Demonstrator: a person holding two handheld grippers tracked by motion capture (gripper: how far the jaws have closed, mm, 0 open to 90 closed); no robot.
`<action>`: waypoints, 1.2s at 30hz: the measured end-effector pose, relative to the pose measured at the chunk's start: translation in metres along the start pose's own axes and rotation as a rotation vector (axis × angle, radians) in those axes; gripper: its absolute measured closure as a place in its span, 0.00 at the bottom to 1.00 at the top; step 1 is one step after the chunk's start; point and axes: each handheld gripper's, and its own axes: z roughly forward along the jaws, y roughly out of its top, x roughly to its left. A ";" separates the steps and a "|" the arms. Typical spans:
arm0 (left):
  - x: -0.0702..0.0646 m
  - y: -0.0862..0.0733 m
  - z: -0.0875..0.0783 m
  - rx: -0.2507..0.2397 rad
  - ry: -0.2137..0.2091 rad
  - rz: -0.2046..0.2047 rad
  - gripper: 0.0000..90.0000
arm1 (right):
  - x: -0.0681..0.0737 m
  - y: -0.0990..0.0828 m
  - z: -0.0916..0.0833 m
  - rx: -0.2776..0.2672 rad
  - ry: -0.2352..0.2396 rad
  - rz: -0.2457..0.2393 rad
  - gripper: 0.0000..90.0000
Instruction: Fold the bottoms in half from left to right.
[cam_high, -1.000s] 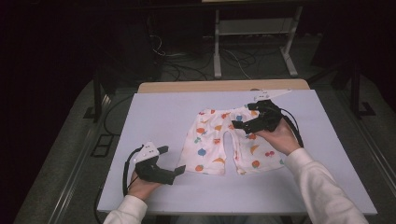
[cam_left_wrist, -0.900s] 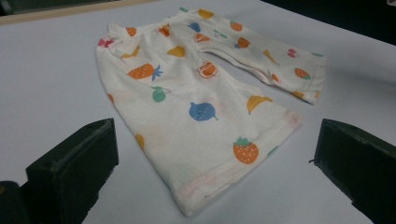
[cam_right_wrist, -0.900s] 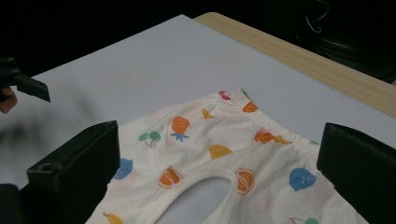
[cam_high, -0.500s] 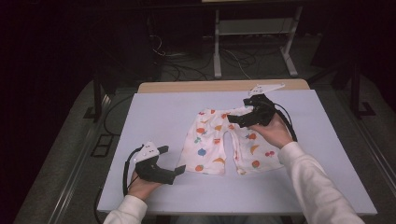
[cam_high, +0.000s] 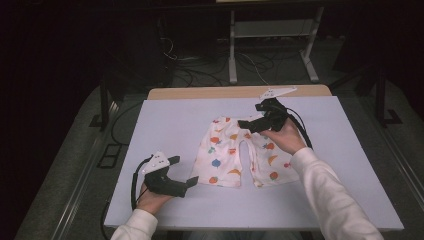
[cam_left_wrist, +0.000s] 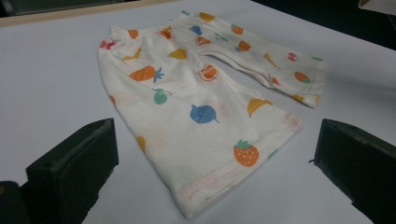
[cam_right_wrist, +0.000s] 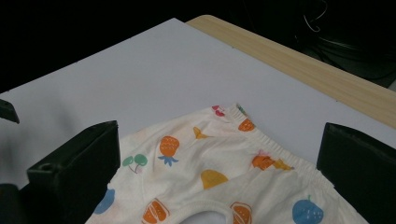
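A dim room lay beyond the counter's (cam_high: 175, 120) far edge, with cables (cam_high: 200, 75) trailing across dark floor (cam_high: 60, 165) beside white stand legs (cam_high: 232, 55).

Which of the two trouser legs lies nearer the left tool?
The leg with the strawberry print at its hem, lying directly between the left tool's open jaws; the other leg lies farther off, beyond it.
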 end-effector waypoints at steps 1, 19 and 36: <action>0.000 0.000 0.000 0.001 0.000 0.001 0.00 | 0.000 0.000 0.001 -0.002 0.001 0.002 0.00; 0.000 0.000 0.001 0.004 -0.003 -0.001 0.00 | -0.013 0.010 0.019 -0.015 -0.011 0.027 0.00; 0.000 0.000 0.001 -0.002 -0.005 -0.005 0.00 | -0.009 0.025 0.053 0.005 -0.004 0.024 0.00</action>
